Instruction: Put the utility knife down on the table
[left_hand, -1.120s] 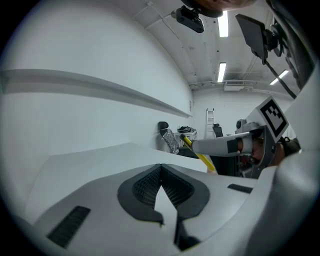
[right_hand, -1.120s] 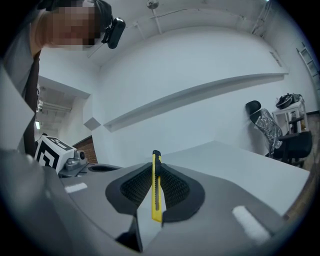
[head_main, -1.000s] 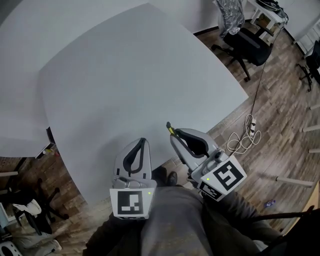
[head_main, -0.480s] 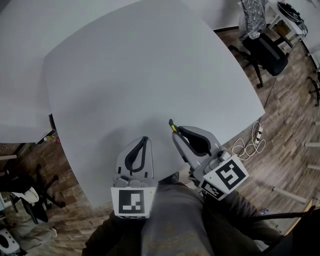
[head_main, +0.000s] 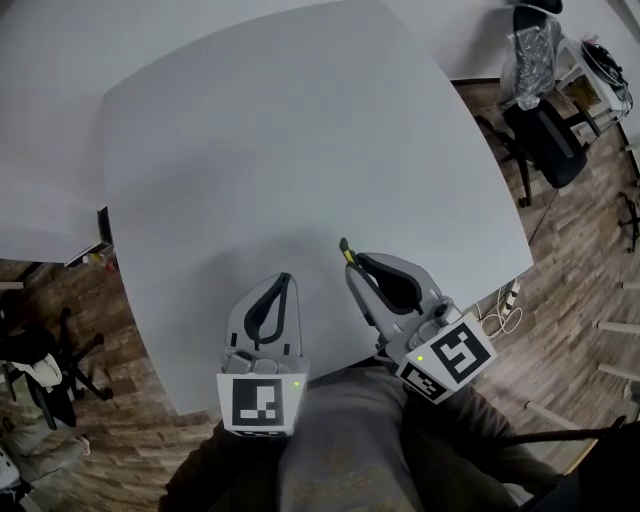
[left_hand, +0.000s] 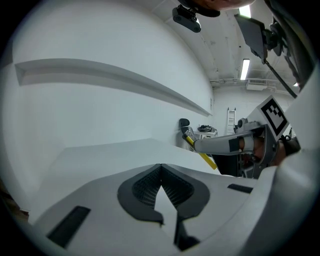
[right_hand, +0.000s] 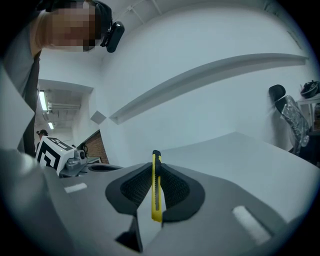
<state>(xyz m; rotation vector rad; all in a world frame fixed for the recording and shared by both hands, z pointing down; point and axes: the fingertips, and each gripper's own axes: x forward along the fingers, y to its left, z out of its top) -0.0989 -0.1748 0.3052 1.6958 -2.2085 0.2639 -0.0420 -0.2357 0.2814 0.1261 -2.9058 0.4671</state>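
**Utility knife held over the bench**

The white bench spreads ahead of both claws, which point forward over its near edge. Left claw: jaws together, nothing between. Right claw, just beside it: clamped on the utility knife, a slim yellow-and-black body standing edge-up, tip projecting past the jaws.

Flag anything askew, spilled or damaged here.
Nothing stands out. The utility knife sits clamped edge-on in the right gripper, over the white table; the left gripper is shut and empty.
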